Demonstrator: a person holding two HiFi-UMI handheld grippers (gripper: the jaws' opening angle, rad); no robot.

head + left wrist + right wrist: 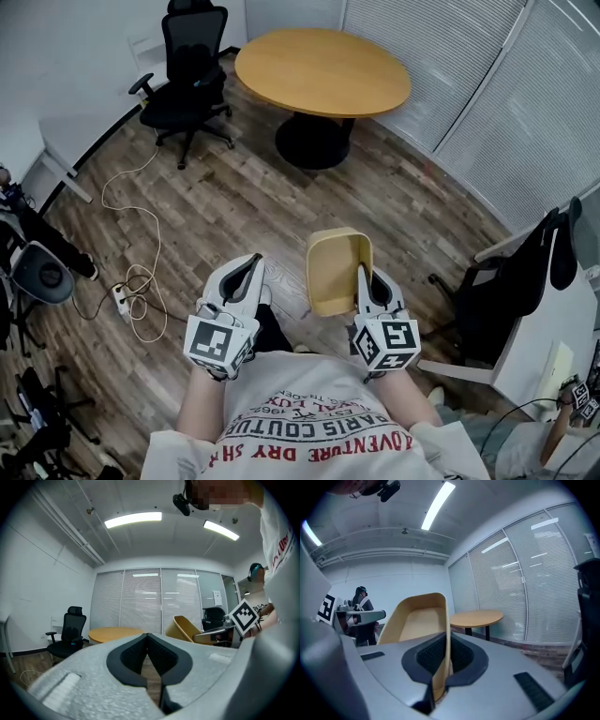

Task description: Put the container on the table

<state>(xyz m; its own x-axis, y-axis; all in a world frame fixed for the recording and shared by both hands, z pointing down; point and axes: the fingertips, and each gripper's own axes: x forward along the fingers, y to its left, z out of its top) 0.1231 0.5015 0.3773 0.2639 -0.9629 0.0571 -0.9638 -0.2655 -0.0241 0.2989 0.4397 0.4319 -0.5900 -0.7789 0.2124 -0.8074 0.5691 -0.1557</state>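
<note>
We log right gripper clamped on one side wall of the tan container; left gripper closed, empty; round table well apart

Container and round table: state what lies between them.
Only bare wood floor lies between the container, held by the right gripper, and the table. The head view shows this.
</note>
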